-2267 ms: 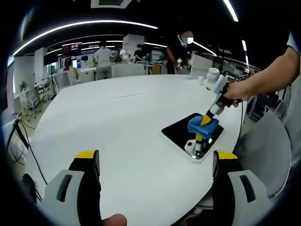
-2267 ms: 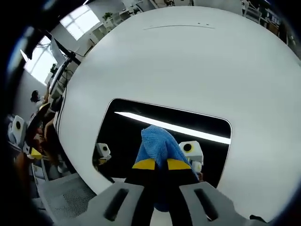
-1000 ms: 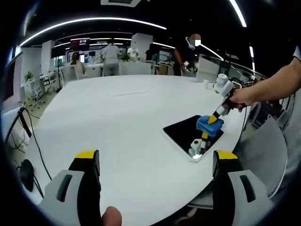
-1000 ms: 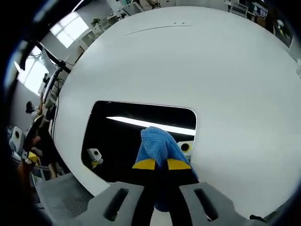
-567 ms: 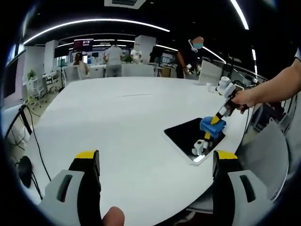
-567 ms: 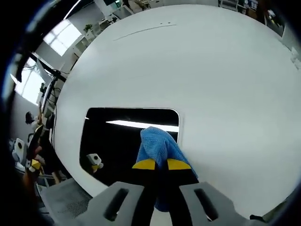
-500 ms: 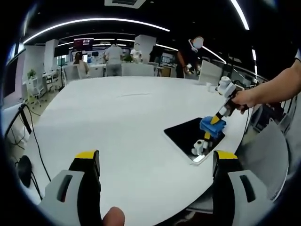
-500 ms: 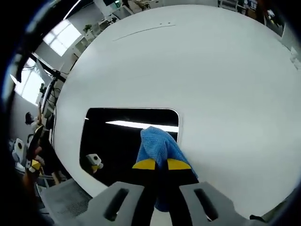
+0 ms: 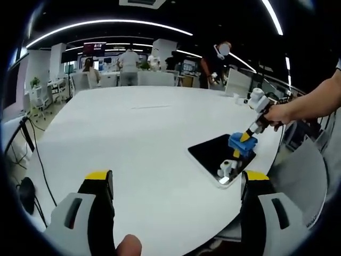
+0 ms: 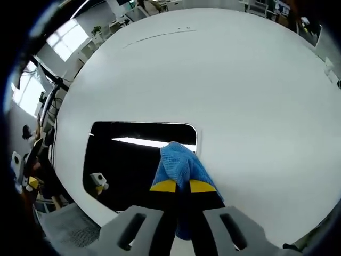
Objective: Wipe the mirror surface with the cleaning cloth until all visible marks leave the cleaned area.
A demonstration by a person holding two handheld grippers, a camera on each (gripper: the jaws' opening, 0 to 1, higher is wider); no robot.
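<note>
The right gripper [image 10: 177, 185], jaws clamped on the cloth [image 10: 180, 164], is wiping the mirror's [image 10: 133, 160] edge; it risks sliding onto the tabletop [image 10: 224, 85]. The left gripper [image 9: 173, 184] is idling, jaws wide apart, holding nothing.

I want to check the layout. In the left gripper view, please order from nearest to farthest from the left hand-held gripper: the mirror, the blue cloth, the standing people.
1. The mirror: flat on the white table, ahead to the right.
2. The blue cloth: on the mirror's far right part, pinched by the right hand-held gripper.
3. The standing people: beyond the table's far edge.
</note>
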